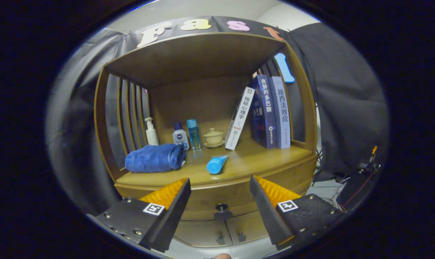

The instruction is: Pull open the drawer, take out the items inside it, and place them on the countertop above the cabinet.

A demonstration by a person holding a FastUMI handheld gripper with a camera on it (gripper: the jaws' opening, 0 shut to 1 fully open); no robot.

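Wooden cabinet's drawer (221, 201) shut, its knob (221, 207) between the gripper (220, 190)'s spread, empty jaws.

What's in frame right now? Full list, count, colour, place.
cabinet: 1, brown wood, ahead of the gripper, black cloth behind
drawer: 1, brown, shut, under the countertop
drawer knob: 1, dark, between the fingers, beyond them
lower doors: 2, brown, shut, below the drawer
towel: 1, blue, rolled, countertop left
pump bottle: 1, white, behind the towel
short bottle: 1, white with blue cap, right of pump bottle
tall bottle: 1, clear blue, beside short bottle
lidded cup: 1, cream, on saucer, centre back
tube: 1, blue, lying near the front edge
books: 3, one white, two blue, leaning at right
gripper: 1, open, touching nothing
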